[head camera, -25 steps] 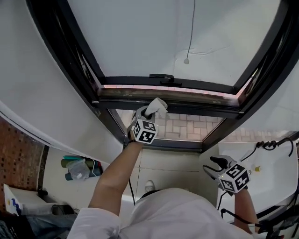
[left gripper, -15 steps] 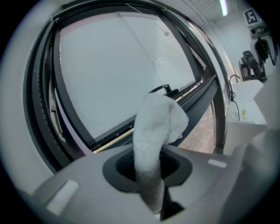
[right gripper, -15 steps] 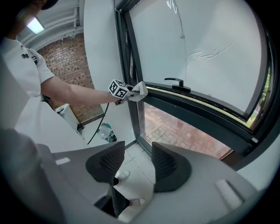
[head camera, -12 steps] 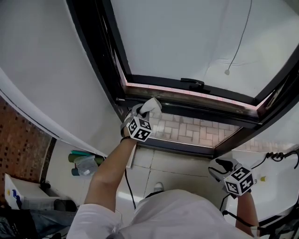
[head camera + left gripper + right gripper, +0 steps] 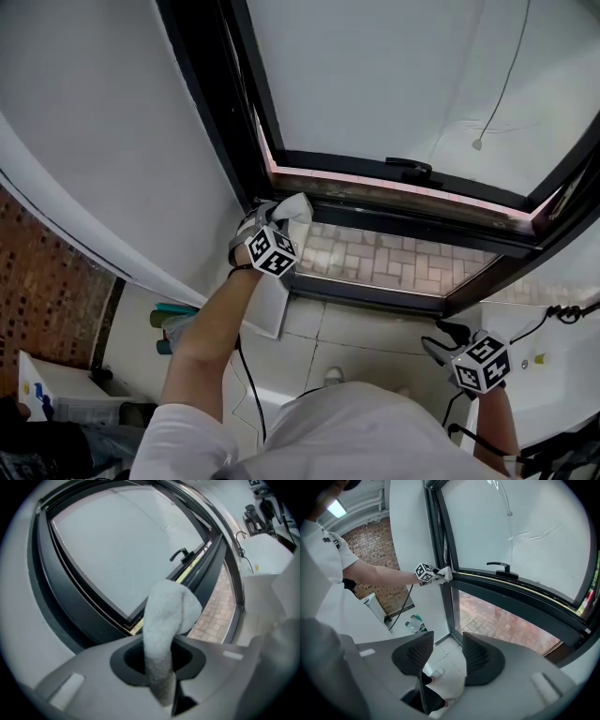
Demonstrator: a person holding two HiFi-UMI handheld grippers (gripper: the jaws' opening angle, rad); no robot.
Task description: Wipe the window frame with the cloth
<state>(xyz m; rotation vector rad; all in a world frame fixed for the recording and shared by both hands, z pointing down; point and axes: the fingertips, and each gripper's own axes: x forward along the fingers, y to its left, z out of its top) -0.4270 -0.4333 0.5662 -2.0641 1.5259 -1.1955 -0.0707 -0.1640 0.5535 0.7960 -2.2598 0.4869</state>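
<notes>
Cloth (image 5: 165,616) between jaws of left hand-held gripper (image 5: 159,659)

In the head view the jaws of my left gripper (image 5: 277,220) are hidden behind its marker cube (image 5: 270,251) and the cloth (image 5: 292,208). In the left gripper view the cloth's lower end drops out of sight between my jaws. I cannot tell whether its tip touches the window frame (image 5: 422,225), which runs off the top and right edges. The containers (image 5: 167,319) beside my forearm (image 5: 211,314) are too small to name.

Fluffy white terry cloth (image 5: 164,620); dark, smooth, matt metal window frame (image 5: 394,223); frosted glass pane (image 5: 375,75).
</notes>
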